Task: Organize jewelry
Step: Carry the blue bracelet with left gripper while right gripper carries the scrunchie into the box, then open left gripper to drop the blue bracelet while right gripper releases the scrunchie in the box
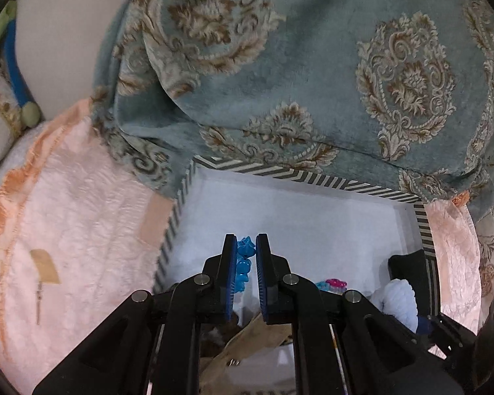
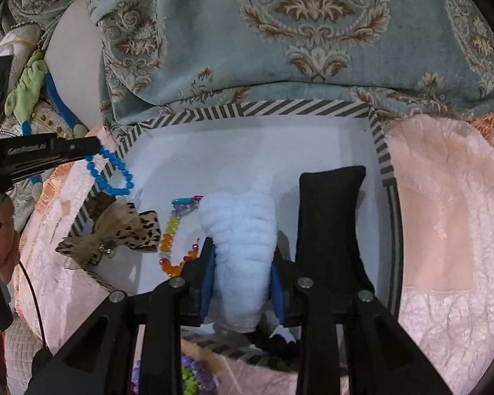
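My left gripper is shut on a blue bead bracelet and holds it above the left side of a white box with a striped rim. In the right wrist view that bracelet hangs from the left gripper over the box's left rim. My right gripper is shut on a fluffy light blue scrunchie inside the box. A rainbow bead bracelet lies on the box floor, left of the scrunchie.
A black pouch stands in the box at the right. A leopard-print bow lies over the box's left rim. Pink quilted cloth surrounds the box. A blue patterned cushion rises behind it. More coloured beads lie near the front.
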`<state>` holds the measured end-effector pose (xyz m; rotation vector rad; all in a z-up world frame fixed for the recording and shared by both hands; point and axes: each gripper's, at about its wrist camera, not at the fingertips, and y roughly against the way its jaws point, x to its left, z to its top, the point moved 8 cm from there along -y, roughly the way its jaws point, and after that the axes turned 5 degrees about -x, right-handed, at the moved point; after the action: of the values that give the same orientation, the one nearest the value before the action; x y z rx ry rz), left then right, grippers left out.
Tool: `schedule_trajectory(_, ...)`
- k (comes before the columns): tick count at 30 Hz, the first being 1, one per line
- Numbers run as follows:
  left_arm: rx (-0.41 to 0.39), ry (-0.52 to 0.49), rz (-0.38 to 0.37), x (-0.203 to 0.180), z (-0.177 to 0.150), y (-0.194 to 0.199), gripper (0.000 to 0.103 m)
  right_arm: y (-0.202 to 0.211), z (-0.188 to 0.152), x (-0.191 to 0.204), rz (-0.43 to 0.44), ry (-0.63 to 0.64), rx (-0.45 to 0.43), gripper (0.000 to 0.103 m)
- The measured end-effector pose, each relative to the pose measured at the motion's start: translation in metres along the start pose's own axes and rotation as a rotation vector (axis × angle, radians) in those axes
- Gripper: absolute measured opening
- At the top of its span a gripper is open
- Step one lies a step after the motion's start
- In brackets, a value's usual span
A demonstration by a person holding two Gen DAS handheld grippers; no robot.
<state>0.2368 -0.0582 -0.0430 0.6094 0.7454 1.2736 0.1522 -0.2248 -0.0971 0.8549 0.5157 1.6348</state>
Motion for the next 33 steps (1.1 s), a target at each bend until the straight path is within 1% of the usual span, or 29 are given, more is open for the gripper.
schedule_trajectory(6,0.053,0.023,-0.006,0.003,-0.012,-0.028,0.000,-0.013,-0.003,-0.001,-0.009,0.006,0.013,0.032)
schedule_trajectory(10,0.080,0.045,-0.006,0.008,-0.019,-0.037,0.000,-0.016,-0.004,0.001,-0.007,0.013,0.011,0.038)
schedule_trajectory(11,0.085,0.054,-0.006,0.010,-0.020,-0.037,0.000,-0.016,-0.004,0.002,0.001,0.011,0.011,0.045)
schedule_trajectory(12,0.089,0.061,-0.005,0.011,-0.022,-0.037,0.004,-0.015,-0.003,0.003,0.014,0.005,0.010,0.055)
schedule_trajectory(13,0.090,0.068,-0.006,0.012,-0.023,-0.037,0.011,-0.014,-0.003,0.003,0.026,-0.002,0.007,0.059)
schedule_trajectory(14,0.091,0.077,-0.012,0.013,-0.025,-0.035,0.014,-0.011,-0.001,0.004,0.043,-0.016,-0.003,0.062)
schedule_trajectory(17,0.093,0.086,-0.015,0.016,-0.028,-0.028,0.014,-0.003,0.002,0.002,0.067,-0.046,-0.023,0.062)
schedule_trajectory(22,0.075,0.046,0.000,0.014,-0.039,-0.006,0.014,0.007,0.004,-0.003,0.063,-0.074,-0.048,0.062)
schedule_trajectory(27,0.046,0.013,0.021,0.010,-0.058,0.025,0.014,0.020,0.000,0.002,0.031,-0.037,-0.075,0.062)
schedule_trajectory(30,0.020,-0.017,0.044,0.009,-0.071,0.048,0.014,0.028,-0.006,0.008,0.005,-0.017,-0.068,0.062)
schedule_trajectory(33,-0.001,-0.051,0.071,0.009,-0.083,0.068,0.014,0.041,-0.011,0.018,0.010,-0.012,-0.057,0.062)
